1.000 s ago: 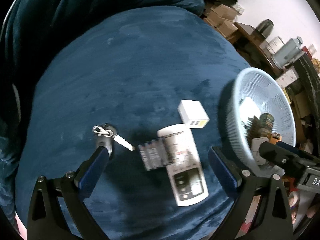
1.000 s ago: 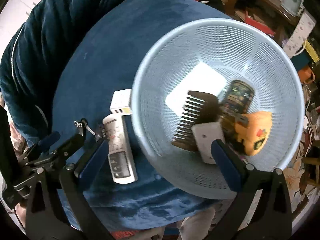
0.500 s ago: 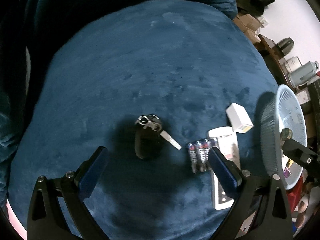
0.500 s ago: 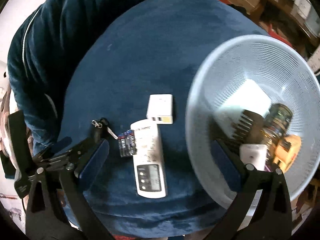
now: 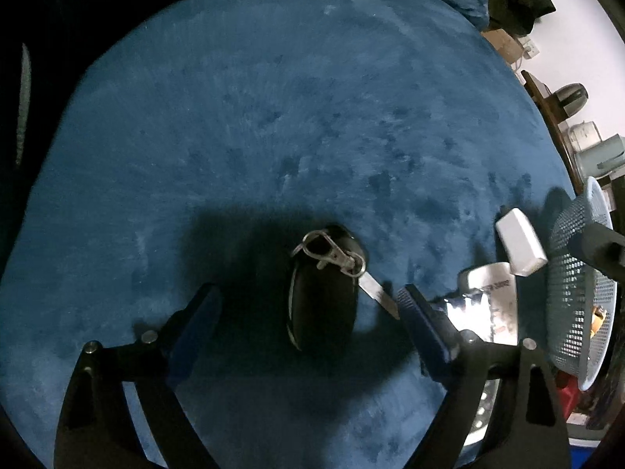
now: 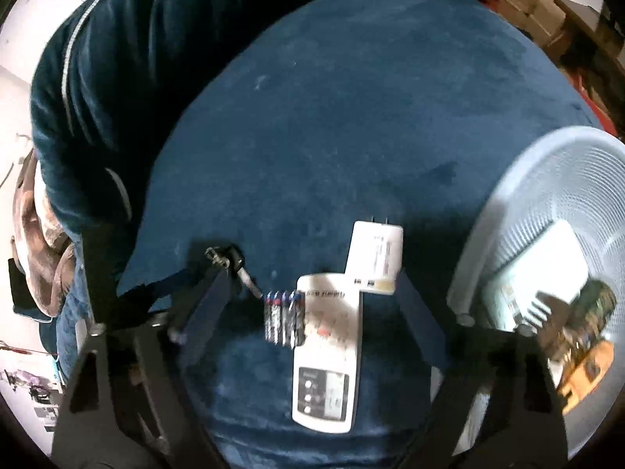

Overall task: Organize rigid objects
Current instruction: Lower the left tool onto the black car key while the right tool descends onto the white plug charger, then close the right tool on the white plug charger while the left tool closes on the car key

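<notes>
A black key fob with a metal clip and key (image 5: 322, 297) lies on the blue cushion (image 5: 293, 117). My left gripper (image 5: 310, 305) is open, its fingers either side of the fob, close above it. My right gripper (image 6: 312, 305) is open over a white remote (image 6: 326, 355), a pack of batteries (image 6: 283, 322) and a white charger (image 6: 375, 258). The remote (image 5: 490, 305) and charger (image 5: 519, 240) show at the right of the left wrist view. A pale blue basket (image 6: 488, 234) at the right holds a comb (image 6: 543, 312) and other items.
The left gripper and fob (image 6: 224, 258) show at the left of the right wrist view. The basket (image 5: 586, 285) sits at the cushion's right edge. Cardboard boxes (image 6: 547, 0) and shelves with appliances (image 5: 586, 140) stand beyond the cushion.
My left gripper has swung left and dropped low, so the key fob now lies between its fingers. My right gripper has moved left from over the basket to above the remote and batteries.
</notes>
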Tool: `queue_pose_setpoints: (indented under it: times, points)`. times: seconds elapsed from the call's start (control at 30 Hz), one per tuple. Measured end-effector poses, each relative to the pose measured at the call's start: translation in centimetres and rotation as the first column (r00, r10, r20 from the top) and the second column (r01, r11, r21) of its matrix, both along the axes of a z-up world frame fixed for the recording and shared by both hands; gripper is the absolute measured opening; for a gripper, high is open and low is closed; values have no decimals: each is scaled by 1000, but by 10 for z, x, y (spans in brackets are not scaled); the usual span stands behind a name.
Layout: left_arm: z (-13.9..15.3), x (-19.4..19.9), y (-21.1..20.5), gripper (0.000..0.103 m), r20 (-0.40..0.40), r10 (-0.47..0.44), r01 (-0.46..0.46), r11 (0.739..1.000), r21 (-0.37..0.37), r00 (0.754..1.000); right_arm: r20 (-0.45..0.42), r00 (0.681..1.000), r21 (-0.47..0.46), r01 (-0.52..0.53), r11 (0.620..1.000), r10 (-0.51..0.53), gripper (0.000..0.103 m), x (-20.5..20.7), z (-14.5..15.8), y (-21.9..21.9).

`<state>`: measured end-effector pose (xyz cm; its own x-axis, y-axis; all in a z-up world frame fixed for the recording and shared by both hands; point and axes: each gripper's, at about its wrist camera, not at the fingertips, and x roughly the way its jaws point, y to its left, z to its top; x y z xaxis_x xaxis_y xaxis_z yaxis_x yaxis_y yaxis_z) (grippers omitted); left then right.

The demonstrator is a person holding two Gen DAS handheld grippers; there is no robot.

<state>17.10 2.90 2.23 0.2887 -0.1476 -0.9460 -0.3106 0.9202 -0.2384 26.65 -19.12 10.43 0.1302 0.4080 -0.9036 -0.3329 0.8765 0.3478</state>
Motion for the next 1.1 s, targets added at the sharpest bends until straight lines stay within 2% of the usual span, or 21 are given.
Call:
queue_pose_setpoints:
  times: [0.1,0.13,0.17,0.3,0.4,0.47,0.57,0.77,0.97,1.03,1.07,1.1]
  points:
    - [-7,0,0,93,10,-1,1,1000,1,1000,-22,1000,-57,-6,998,5,68,8,-13,6]
    - [-8,0,-1,96,17,-4,4,1000,-5,1000,-26,1000,-75,-5,997,3,68,9,-16,8]
    - [-9,1,-2,100,22,-7,7,1000,-15,1000,-22,1000,-98,-7,995,5,67,11,-19,11]
    - [-11,-3,-1,100,28,-20,20,1000,-6,999,8,1000,-196,-13,980,15,67,11,-24,25]
    - [-10,-4,0,102,43,-20,21,1000,-9,999,49,998,-333,-14,943,32,67,5,-33,41]
    - [-10,-5,0,102,46,-25,25,1000,-4,999,78,996,-430,-3,903,40,68,0,-41,52]
    - [-10,-5,-1,102,47,-29,30,1000,-4,998,112,993,-516,34,856,28,69,-7,-52,64]
    - [-11,-7,0,102,46,-39,39,999,-4,998,152,988,-608,71,790,28,74,-11,-68,80]
    - [-10,-8,0,102,48,-47,47,999,-9,998,141,989,-628,46,776,56,77,-10,-71,79]
    - [-10,-9,1,102,49,-43,44,999,-13,998,125,990,-623,24,782,70,74,-6,-69,76]
    - [-10,-9,1,102,49,-42,43,999,-14,998,121,990,-621,16,784,75,66,-6,-68,76]
    - [-9,-10,2,102,49,-43,43,999,-13,998,115,989,-618,0,786,91,44,-7,-66,76]
